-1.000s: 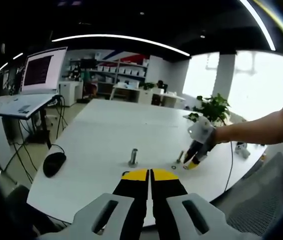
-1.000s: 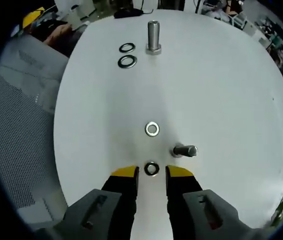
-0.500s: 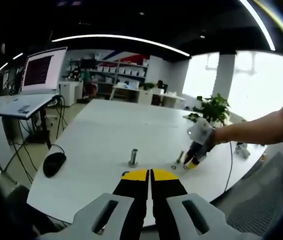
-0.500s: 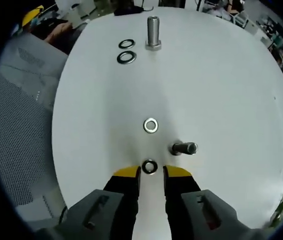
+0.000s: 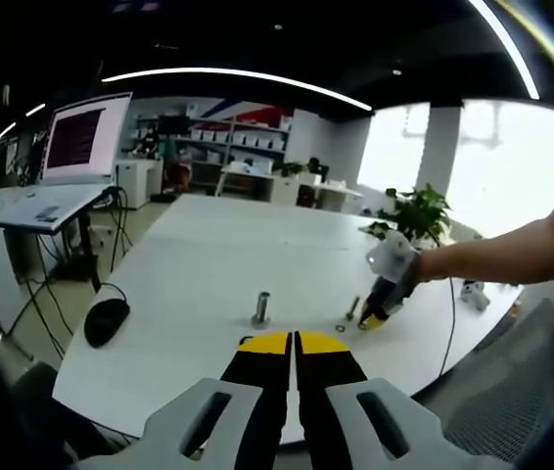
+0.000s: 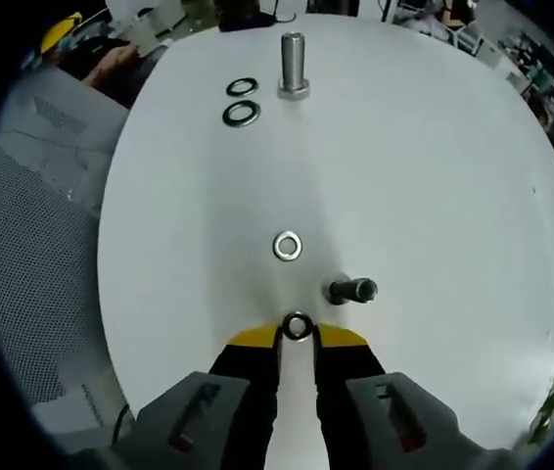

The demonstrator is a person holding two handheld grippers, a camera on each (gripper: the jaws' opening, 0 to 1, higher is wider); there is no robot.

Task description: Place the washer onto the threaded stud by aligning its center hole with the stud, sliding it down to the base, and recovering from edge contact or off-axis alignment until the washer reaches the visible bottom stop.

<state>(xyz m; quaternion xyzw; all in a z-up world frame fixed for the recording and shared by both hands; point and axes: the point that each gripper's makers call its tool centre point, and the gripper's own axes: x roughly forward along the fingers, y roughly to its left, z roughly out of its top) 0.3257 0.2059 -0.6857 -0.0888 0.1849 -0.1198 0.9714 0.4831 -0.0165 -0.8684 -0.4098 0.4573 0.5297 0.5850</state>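
Between the right hand-held gripper tips, a washer lies flat, pinched, beside the upright stud.

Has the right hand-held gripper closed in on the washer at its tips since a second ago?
Yes. The right hand-held gripper has advanced and its jaws now flank the small steel washer, beside the short steel stud.

An office-like lab: upper left a monitor on a desk, storage shelves behind, white table mid-frame.

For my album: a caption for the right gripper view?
Tool closing around a washer beside a short stud.
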